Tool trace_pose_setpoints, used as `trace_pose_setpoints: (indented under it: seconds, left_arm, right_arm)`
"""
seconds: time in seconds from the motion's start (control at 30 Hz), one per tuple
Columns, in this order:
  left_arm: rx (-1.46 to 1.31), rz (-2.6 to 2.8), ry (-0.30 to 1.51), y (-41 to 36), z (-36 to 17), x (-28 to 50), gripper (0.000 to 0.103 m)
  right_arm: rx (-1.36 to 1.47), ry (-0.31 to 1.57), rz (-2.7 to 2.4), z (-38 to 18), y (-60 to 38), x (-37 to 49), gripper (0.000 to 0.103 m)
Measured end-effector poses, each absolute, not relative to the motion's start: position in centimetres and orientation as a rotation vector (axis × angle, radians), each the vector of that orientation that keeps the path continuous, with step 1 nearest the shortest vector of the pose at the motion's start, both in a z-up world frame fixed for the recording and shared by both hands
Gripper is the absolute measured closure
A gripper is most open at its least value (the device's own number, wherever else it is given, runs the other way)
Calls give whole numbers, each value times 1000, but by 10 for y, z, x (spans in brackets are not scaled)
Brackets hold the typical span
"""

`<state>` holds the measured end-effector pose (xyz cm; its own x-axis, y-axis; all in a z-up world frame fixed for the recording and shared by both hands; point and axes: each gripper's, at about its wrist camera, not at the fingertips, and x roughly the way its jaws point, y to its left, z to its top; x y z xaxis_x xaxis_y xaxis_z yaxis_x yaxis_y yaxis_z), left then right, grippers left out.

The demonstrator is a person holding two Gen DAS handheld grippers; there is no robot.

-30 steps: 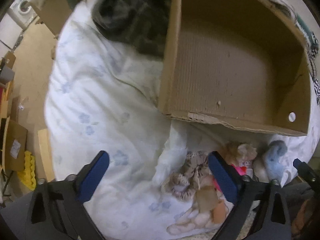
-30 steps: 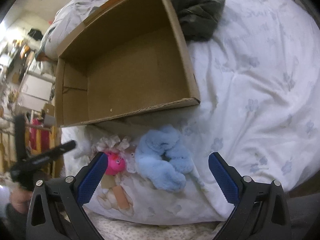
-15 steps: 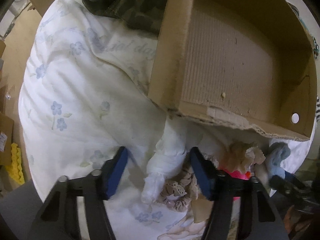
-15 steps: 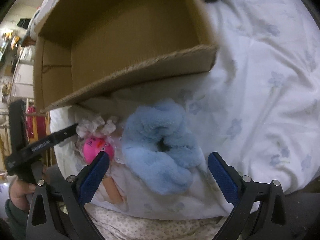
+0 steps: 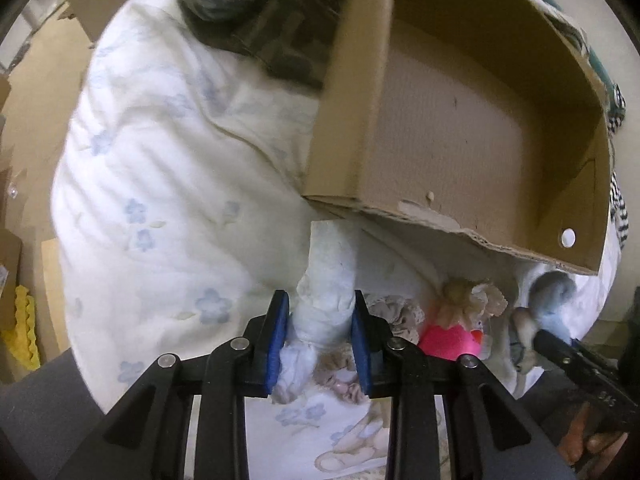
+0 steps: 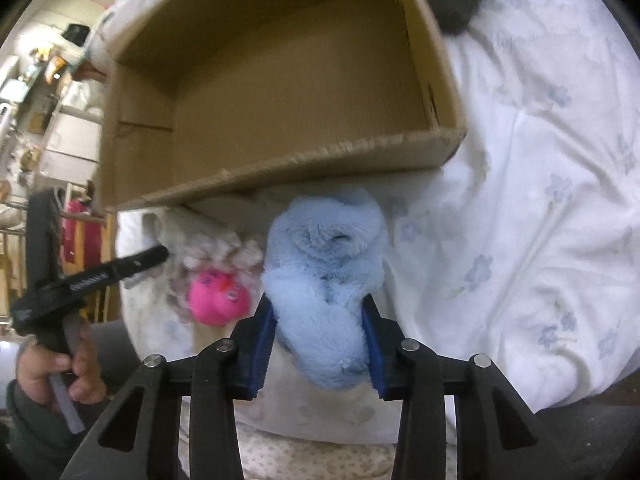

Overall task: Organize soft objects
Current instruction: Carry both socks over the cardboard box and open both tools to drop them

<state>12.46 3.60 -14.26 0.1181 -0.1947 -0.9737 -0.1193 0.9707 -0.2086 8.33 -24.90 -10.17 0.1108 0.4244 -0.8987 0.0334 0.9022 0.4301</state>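
A bed (image 5: 152,184) under a white quilt with pale blue flowers carries everything here. On it sits an open cardboard box (image 5: 460,128), its inside bare, its torn front edge facing the cameras; in the right wrist view the same box (image 6: 288,92) fills the upper middle. A dark green camouflage garment (image 5: 276,28) lies crumpled against the box's far left corner. Just in front of the box, near the quilt's edge, the soft things lie in a row. The fluffy blue plush (image 6: 324,280) is the biggest of them, and the right tongs (image 6: 320,344) are closed narrowly on its lower end, blue pads pressing into the fur on both sides. Left of it in that view lies a pink toy (image 6: 218,296) with a frilly cream collar. The left tongs (image 5: 318,344) are likewise drawn in narrow, gripping a white rolled cloth (image 5: 328,288) that stands up between the pads, its top close to the box's front edge. A beige lacy scrunchie (image 5: 396,314) lies just beside that cloth, between it and the pink toy.
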Motion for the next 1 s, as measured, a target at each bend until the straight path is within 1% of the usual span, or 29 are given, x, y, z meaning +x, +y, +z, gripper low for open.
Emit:
trace_pose_setpoints:
  seconds: [0.17, 0.3, 0.53, 0.6, 0.7, 0.83, 1.0]
  left_arm:
    - [-250, -28, 1434, 41, -131, 112, 76]
    - [-227, 49, 1434, 51, -106, 108, 76]
    - [-197, 49, 1274, 57, -51, 88, 76]
    - [-193, 36, 1240, 42, -27, 88, 76]
    - [-184, 12, 1194, 31, -12, 94, 76]
    - [-132, -2, 1123, 19, 8, 107, 76]
    - [-86, -11, 1041, 3, 19, 131, 76]
  right_arm:
    - [406, 1391, 330, -87, -252, 77, 61]
    - [396, 1360, 368, -78, -248, 75, 61]
    - [428, 1285, 428, -48, -248, 72, 61]
    - [445, 1257, 446, -37, -248, 75, 61]
    - [442, 1205, 454, -22, -251, 79, 61]
    - [443, 1087, 477, -1, -255, 89, 61]
    - [445, 1007, 441, 3, -265, 105, 61]
